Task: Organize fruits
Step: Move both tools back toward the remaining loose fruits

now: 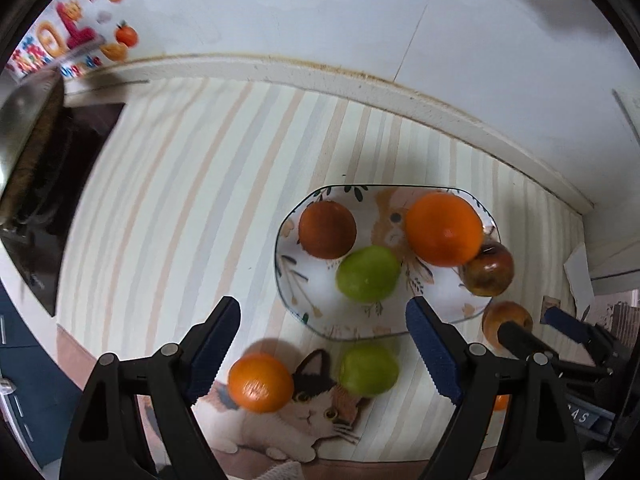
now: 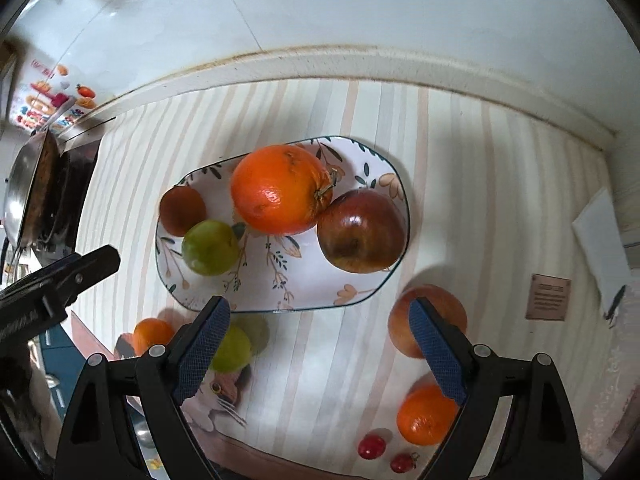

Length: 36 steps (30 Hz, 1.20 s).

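- Both my grippers, left (image 1: 324,346) and right (image 2: 320,346), gape empty above the table.
- The oval floral ceramic plate (image 2: 360,296) lies just beyond their tips.
- It holds a large orange (image 2: 280,188), red apple (image 2: 360,232), green fruit (image 2: 210,246) and brown fruit (image 2: 182,210).

White plate (image 2: 376,168) rimmed dark, painted with leaves and flowers. Orange (image 2: 280,188), red-brown apple (image 2: 360,232), green fruit (image 2: 210,246) noted. Tabletop cloth (image 2: 460,184) striped cream, peach, grey.
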### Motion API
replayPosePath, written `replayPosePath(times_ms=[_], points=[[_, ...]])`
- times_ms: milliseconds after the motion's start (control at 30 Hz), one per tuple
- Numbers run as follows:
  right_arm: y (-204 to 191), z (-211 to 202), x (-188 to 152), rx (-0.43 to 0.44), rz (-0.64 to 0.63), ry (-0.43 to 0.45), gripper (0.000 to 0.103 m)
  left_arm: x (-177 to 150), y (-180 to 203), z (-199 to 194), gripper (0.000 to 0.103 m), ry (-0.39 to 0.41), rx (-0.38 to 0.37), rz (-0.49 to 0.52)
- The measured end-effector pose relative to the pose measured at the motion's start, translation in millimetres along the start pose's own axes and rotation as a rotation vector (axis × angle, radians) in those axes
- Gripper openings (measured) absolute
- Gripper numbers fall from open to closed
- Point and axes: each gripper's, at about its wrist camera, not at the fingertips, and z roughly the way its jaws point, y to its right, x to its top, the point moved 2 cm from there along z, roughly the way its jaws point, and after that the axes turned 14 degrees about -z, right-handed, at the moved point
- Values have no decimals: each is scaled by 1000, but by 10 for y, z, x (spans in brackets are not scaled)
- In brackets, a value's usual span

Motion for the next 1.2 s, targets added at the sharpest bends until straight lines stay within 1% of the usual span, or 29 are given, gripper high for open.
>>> replayPosePath(times_ms=[167,333,433,700,1000,1100,1167,1200], points=[[-136,-261,-107,-20,-29,56,93,-234,-17,-267,84,69,-4,21],[-246,-525,-240,-38,-46,108,93,-390,-88,-508,84,133,-20,25],[-282,-662,-296,-59,-55,134,93,-468,-126,-647,84,156,-22,25],[-377,-976,-480,-76,-67,190,93,-660,-140,-911,84,188,-40,45],[-459,-1298,-572,-46,-61,253,93,-755,-206,-1123,84,220,-67,20],[-467,-1290,-557,-24,-47,254,93,-737,-293,-1109,84,229,-49,2],[-482,-1195,-547,3,-37,233,93,-714,-396,-1043,84,217,-35,-18],[-491,-1136,-543,16,-35,222,93,-708,-447,-1005,84,214,-6,-24]])
